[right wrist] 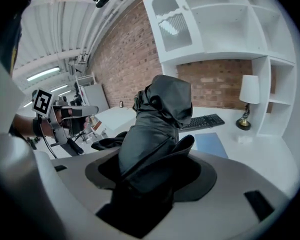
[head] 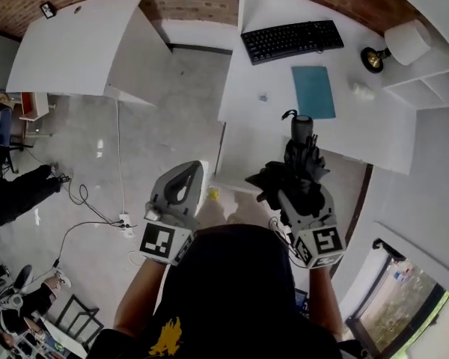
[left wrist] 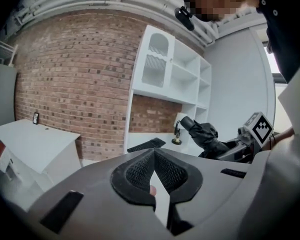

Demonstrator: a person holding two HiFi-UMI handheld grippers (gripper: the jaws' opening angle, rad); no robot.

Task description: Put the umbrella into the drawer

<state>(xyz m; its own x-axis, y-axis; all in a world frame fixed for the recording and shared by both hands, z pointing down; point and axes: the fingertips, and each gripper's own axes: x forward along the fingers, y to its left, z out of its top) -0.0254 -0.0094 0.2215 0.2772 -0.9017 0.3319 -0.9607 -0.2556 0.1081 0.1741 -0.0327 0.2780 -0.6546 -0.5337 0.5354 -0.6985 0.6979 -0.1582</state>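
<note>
A black folded umbrella (head: pixel 302 154) stands up out of my right gripper (head: pixel 298 189), which is shut on its bundled cloth. It hangs over the near edge of the white desk (head: pixel 254 133), handle end pointing away from me. In the right gripper view the umbrella (right wrist: pixel 157 129) fills the space between the jaws. My left gripper (head: pixel 185 174) hovers over the floor to the left of the desk, jaws together with nothing in them. From the left gripper view (left wrist: pixel 153 156) the umbrella (left wrist: pixel 204 135) shows at the right. I cannot make out a drawer.
On the desk lie a black keyboard (head: pixel 292 40) and a blue pad (head: pixel 313 91), with a lamp (head: pixel 395 46) and white shelves (head: pixel 426 81) at the right. A second white table (head: pixel 75 47) stands far left. Cables (head: pixel 97 215) cross the floor; a seated person's leg (head: pixel 15 193) is at the left edge.
</note>
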